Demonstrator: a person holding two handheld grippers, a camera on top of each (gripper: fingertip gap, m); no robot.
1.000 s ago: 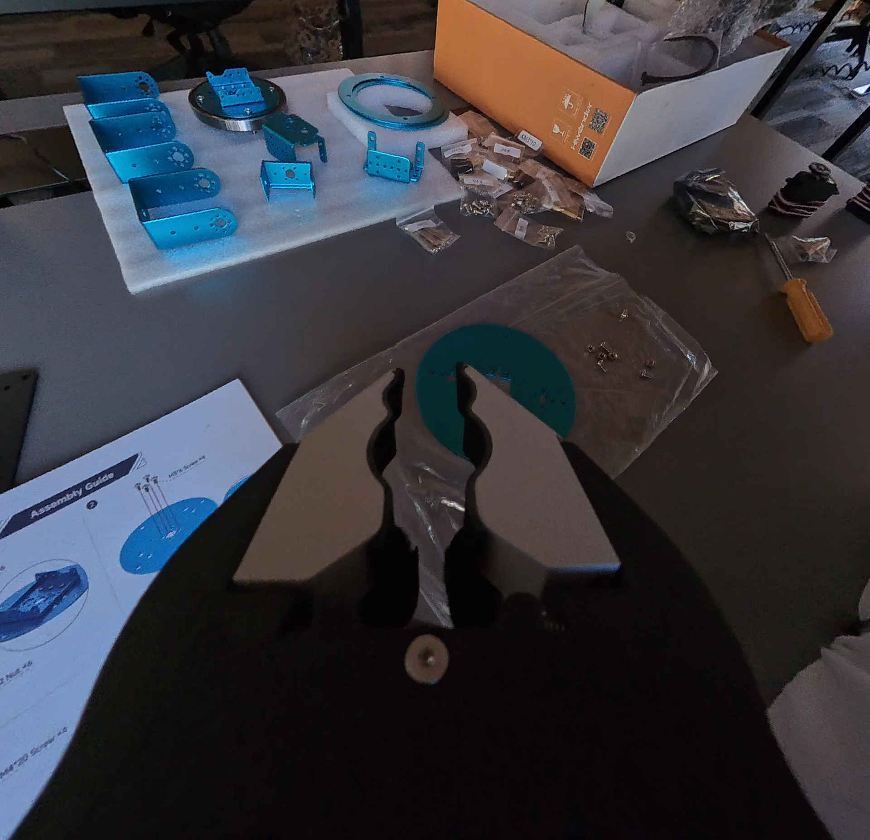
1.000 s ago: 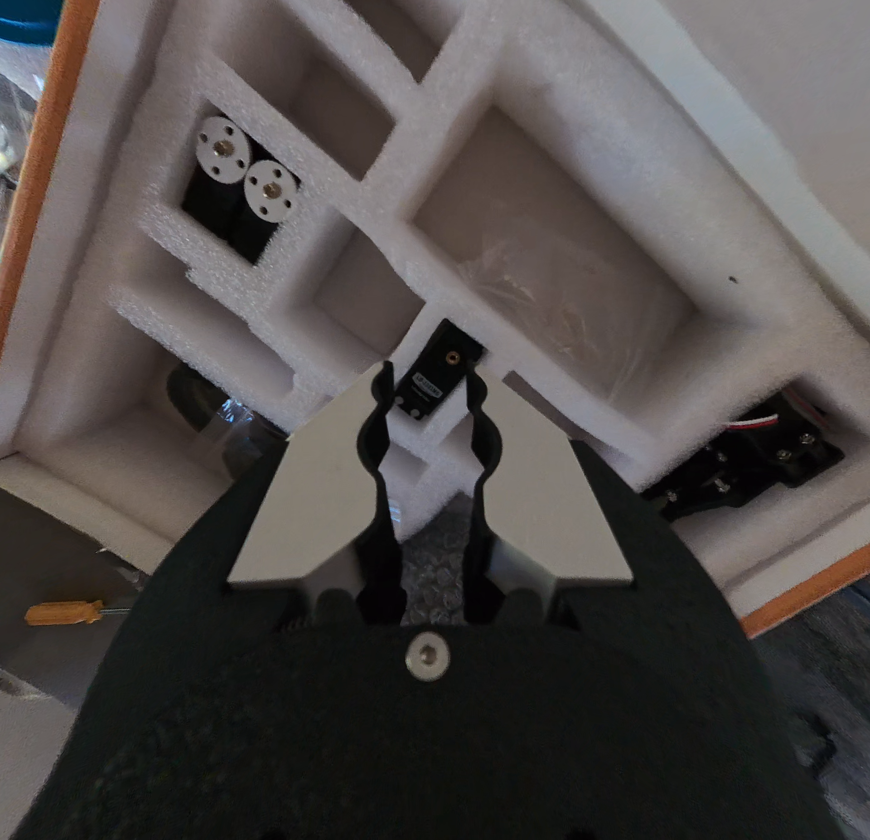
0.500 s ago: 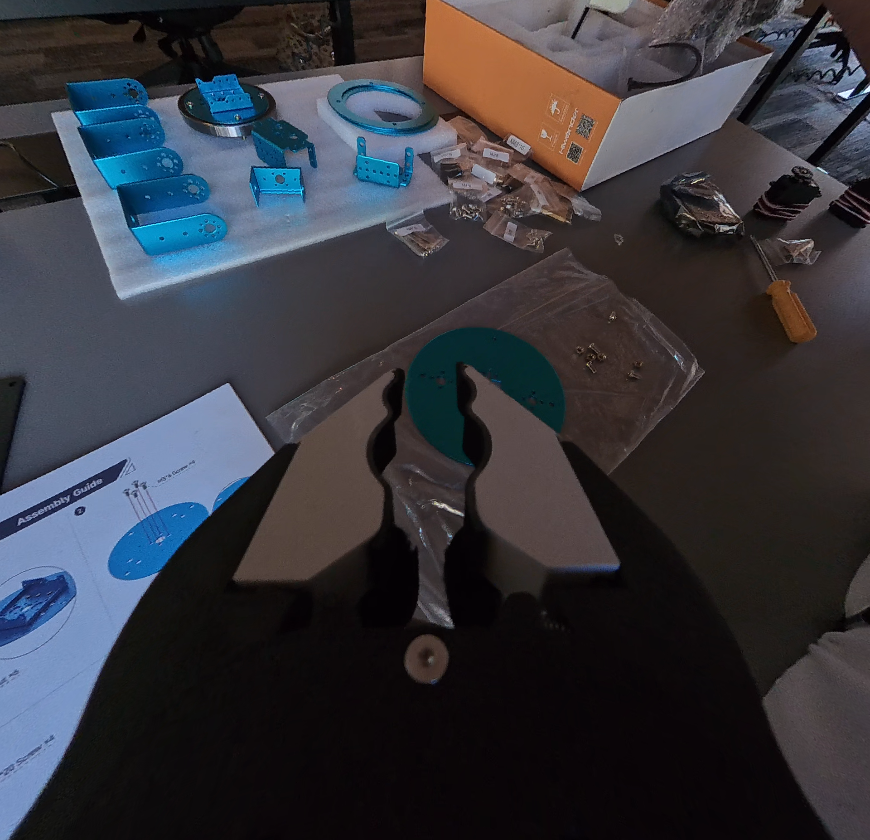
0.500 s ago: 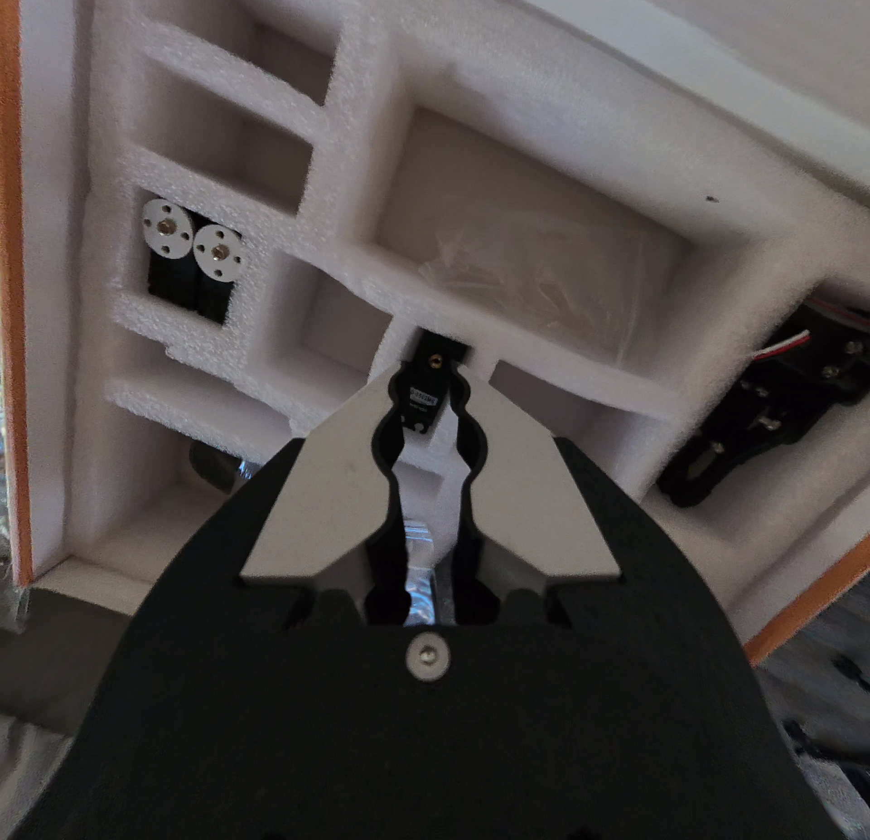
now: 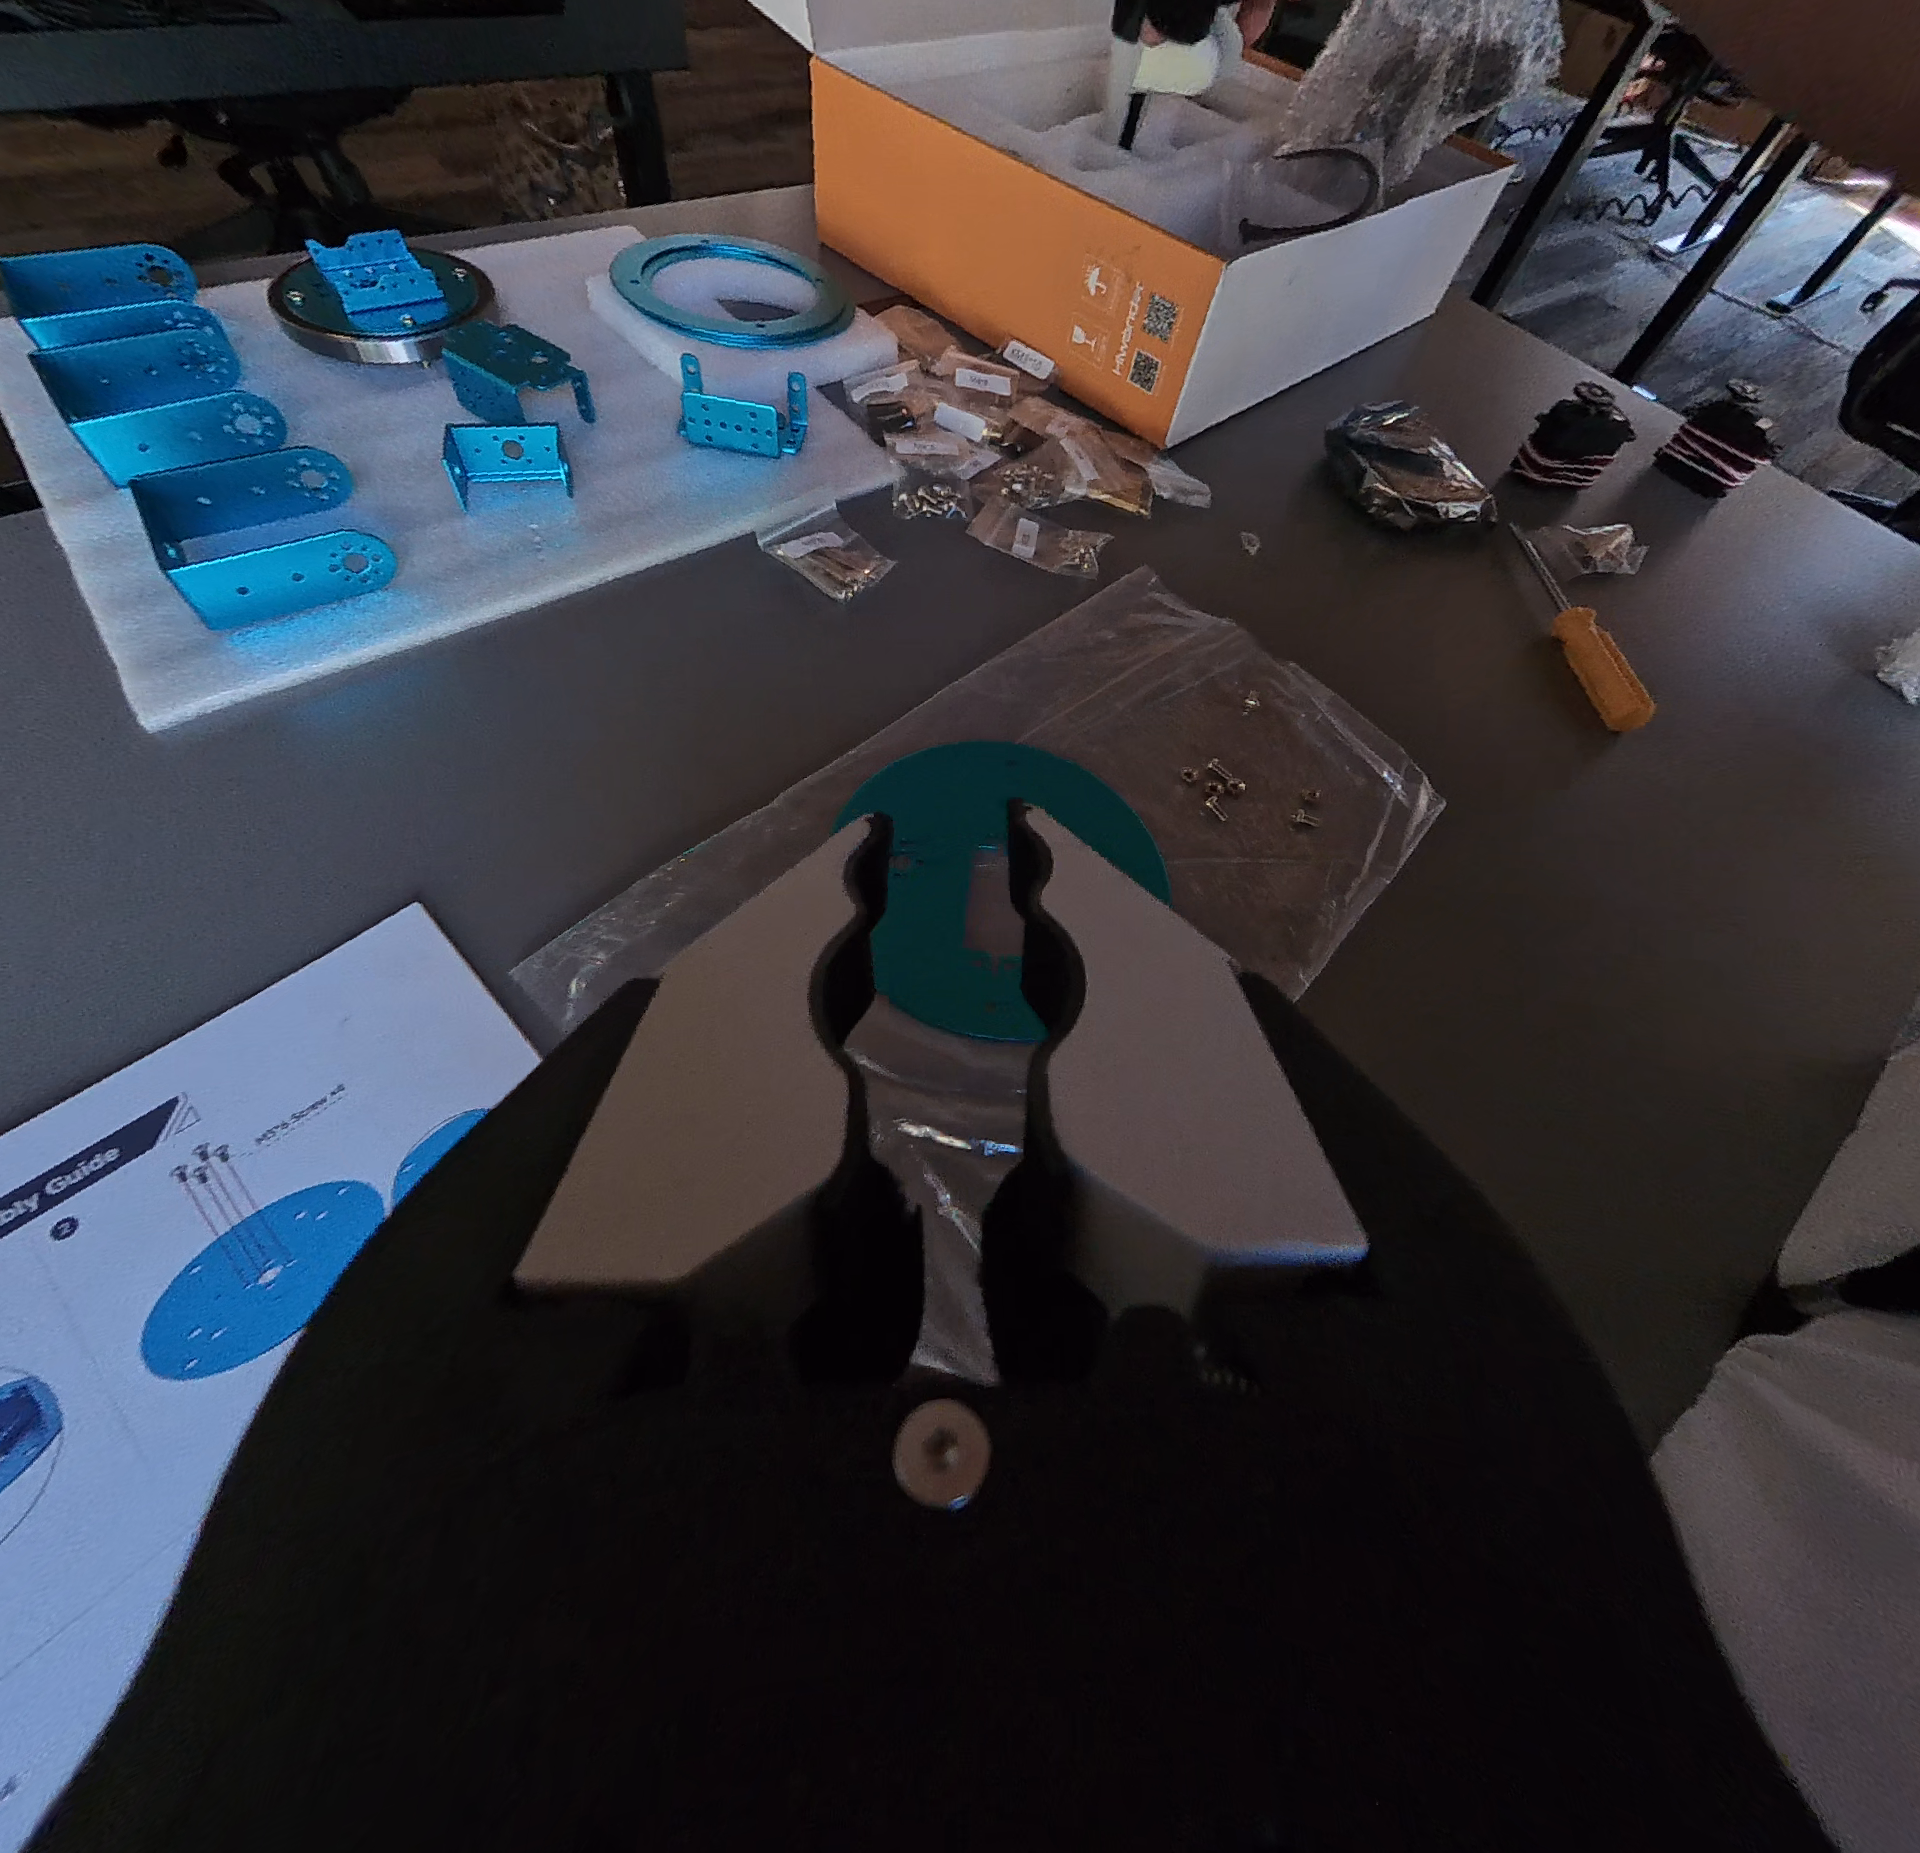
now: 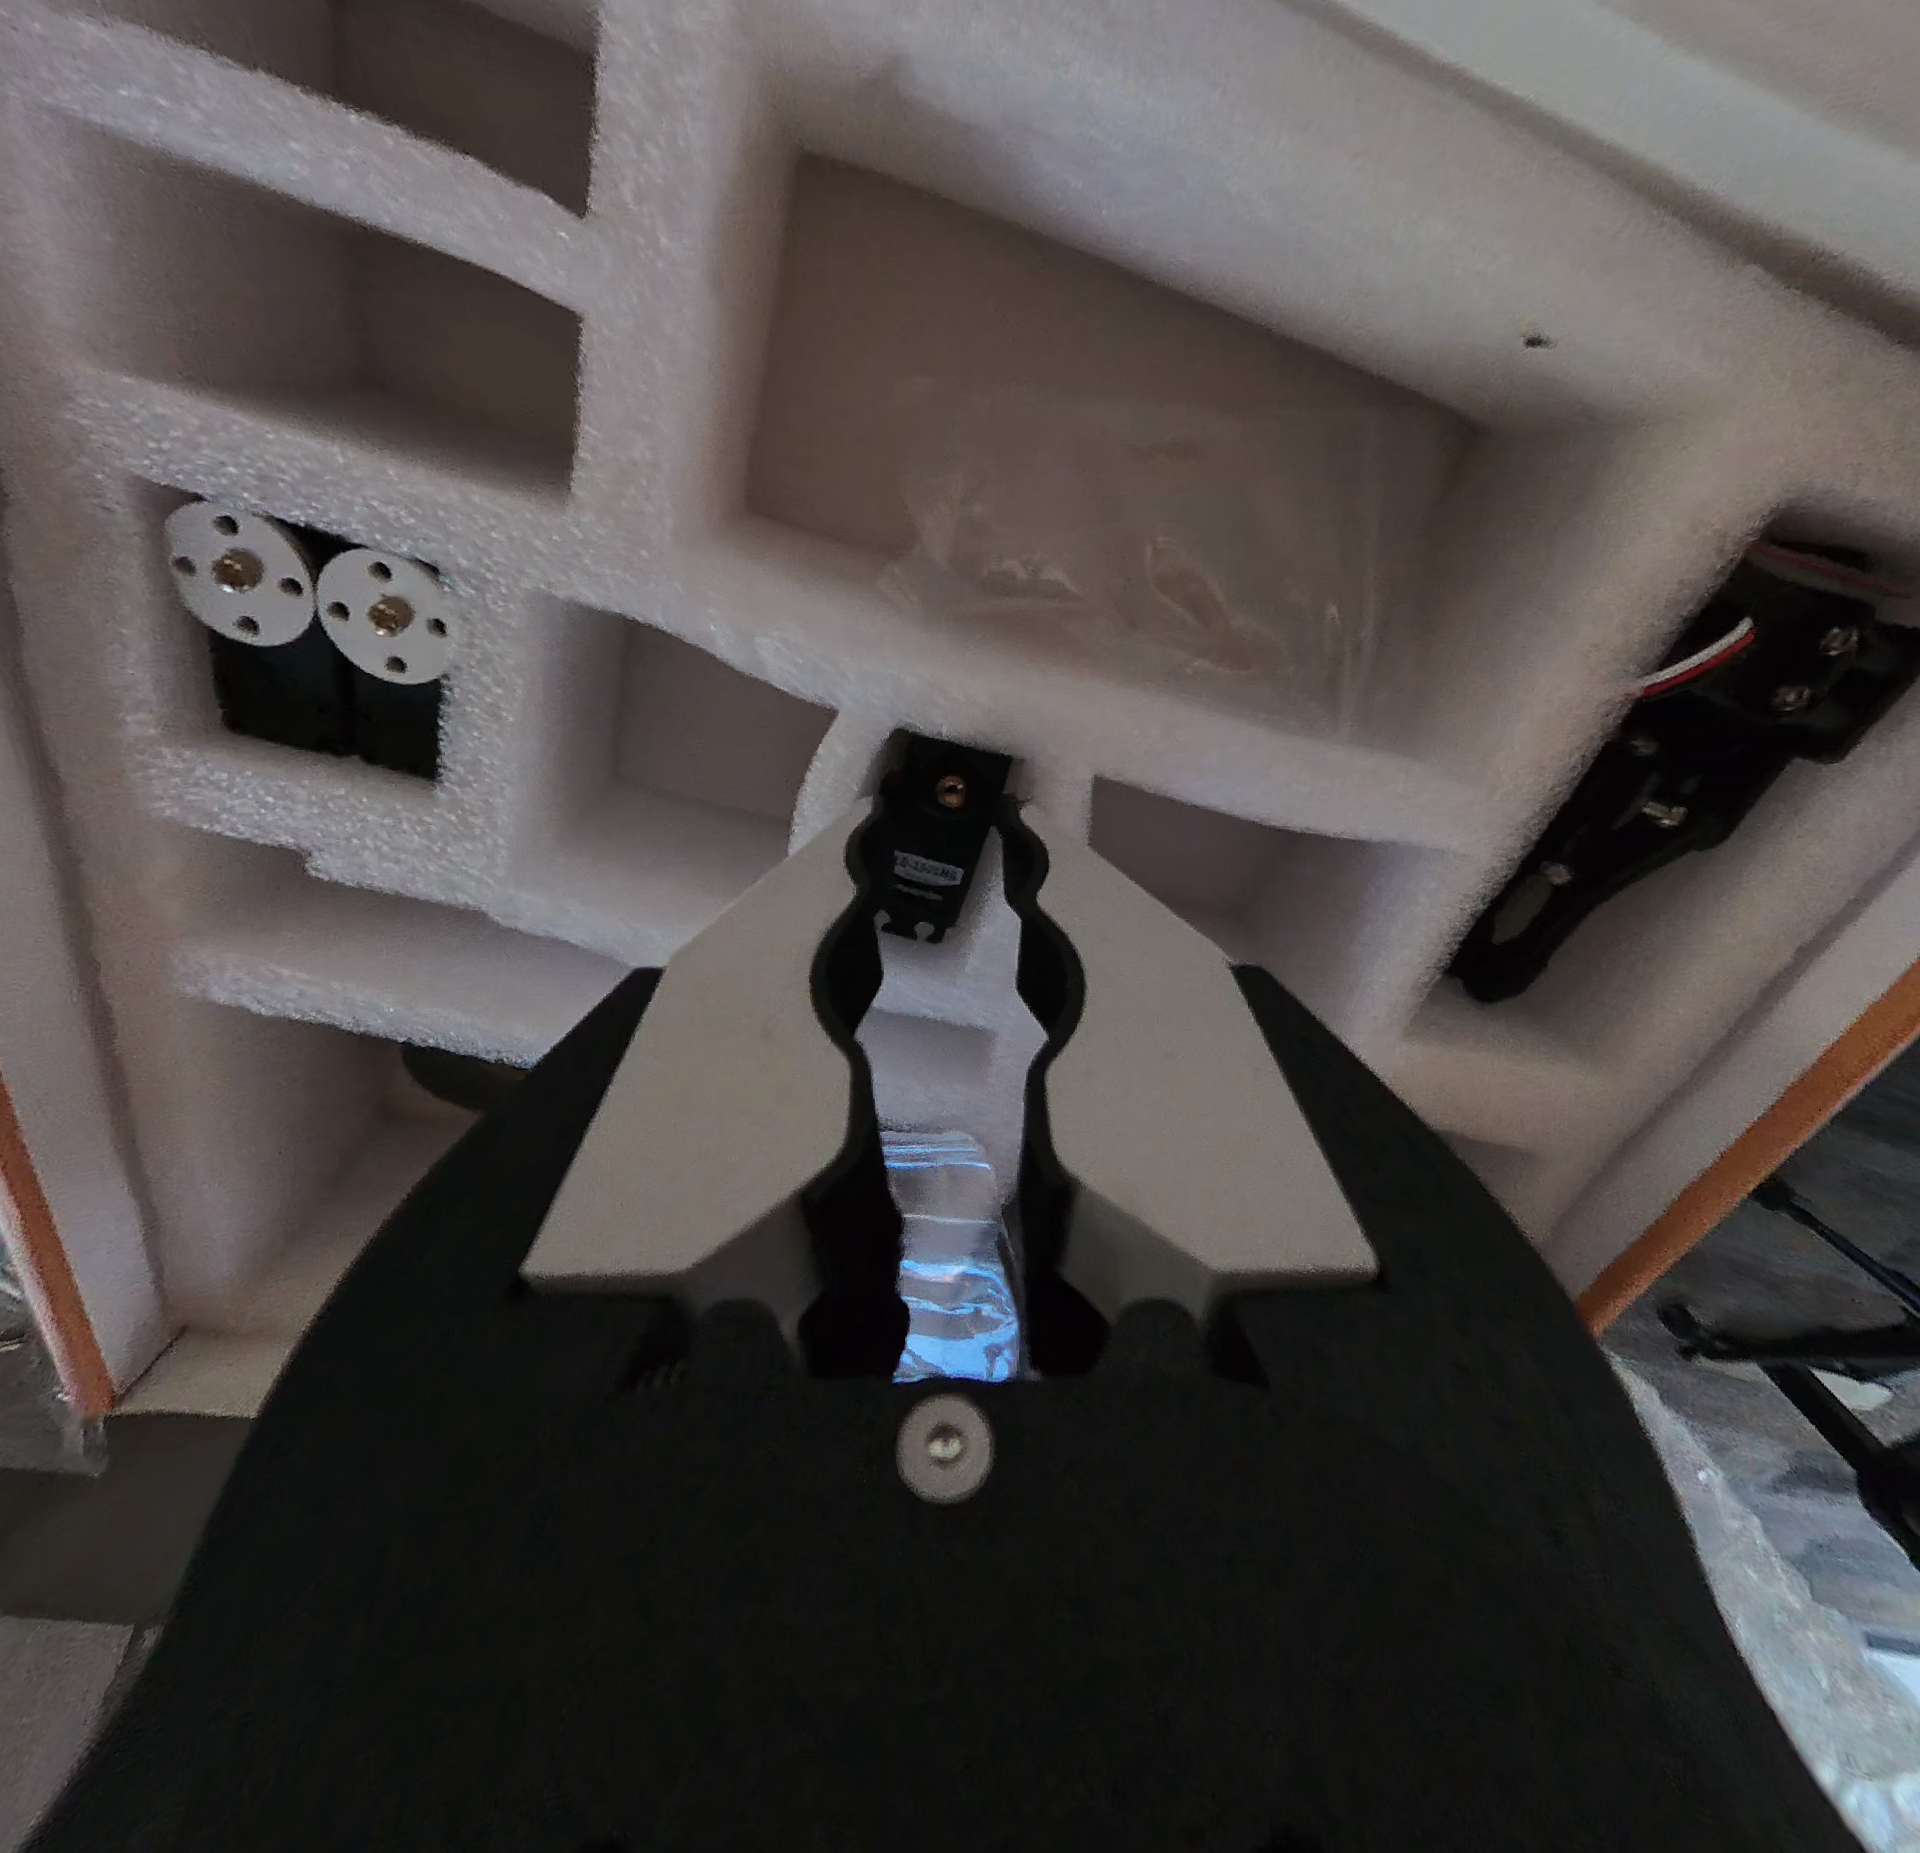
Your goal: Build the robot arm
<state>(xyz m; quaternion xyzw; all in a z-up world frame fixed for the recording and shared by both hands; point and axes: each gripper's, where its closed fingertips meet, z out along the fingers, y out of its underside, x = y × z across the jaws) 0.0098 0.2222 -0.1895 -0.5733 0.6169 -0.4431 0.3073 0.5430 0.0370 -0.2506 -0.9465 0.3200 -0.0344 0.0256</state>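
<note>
Right wrist view: the right gripper [image 6: 940, 827] has advanced since the earlier frame, its parted fingers now flanking the small black servo [image 6: 928, 858] seated in the central slot of the white foam insert [image 6: 686, 349]; contact cannot be confirmed. Another pocket holds two disc-topped servos [image 6: 312, 608]. Left gripper [image 5: 943, 816] hangs open over the teal disc [image 5: 956, 868], now between its tips.

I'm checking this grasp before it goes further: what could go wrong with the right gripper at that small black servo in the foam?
The right gripper straddles the small black servo, which sits tight in the white foam insert; its tips may catch foam or slip. The left gripper hovers open over the teal disc, near loose screws.
</note>
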